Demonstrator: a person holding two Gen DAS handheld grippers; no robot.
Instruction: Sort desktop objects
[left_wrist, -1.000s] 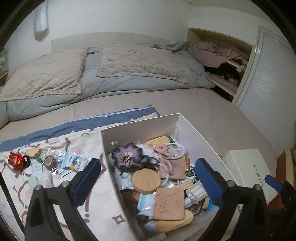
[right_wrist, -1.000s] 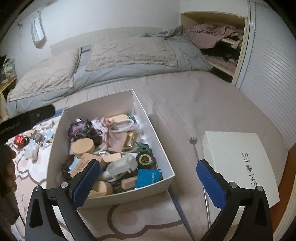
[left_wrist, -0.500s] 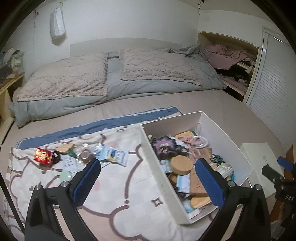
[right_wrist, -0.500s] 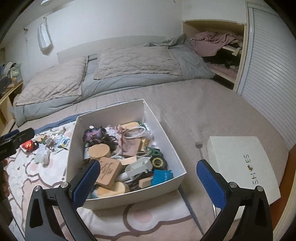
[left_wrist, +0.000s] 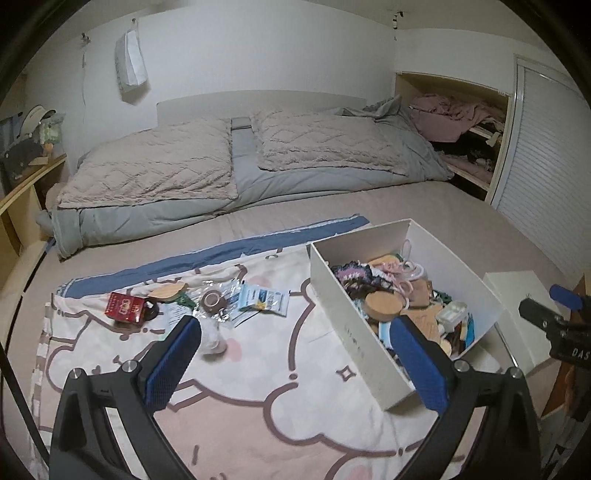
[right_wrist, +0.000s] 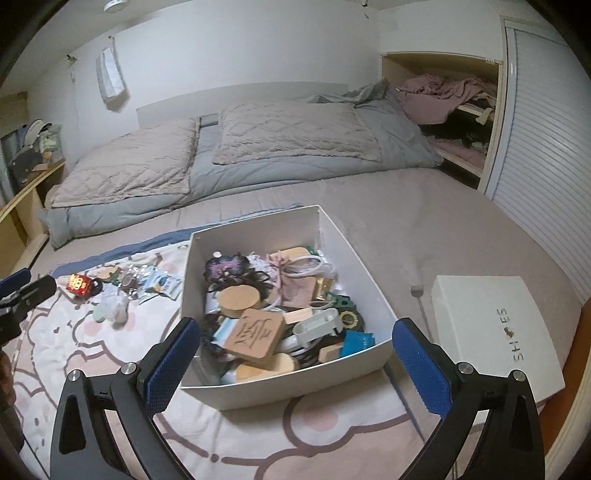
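Both tongs (left_wrist: 291, 354) (right_wrist: 295, 358) pulled back, spread w/ nothing held, over white cardboard box (right_wrist: 258, 391) of round wooden bits.

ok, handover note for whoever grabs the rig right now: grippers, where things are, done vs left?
Left gripper: open, empty, above the pink-patterned blanket.
Right gripper: open, empty, at the near wall of the open white cardboard box.
Box is full of mixed items: round wooden lid, square carved wooden block.
Loose on the blanket: small red box, blue-white sachet, roll of brown tape.
White box lid lies to the right of the box.
Done: cannot tell. Left: nothing gripped; both groups await sorting.
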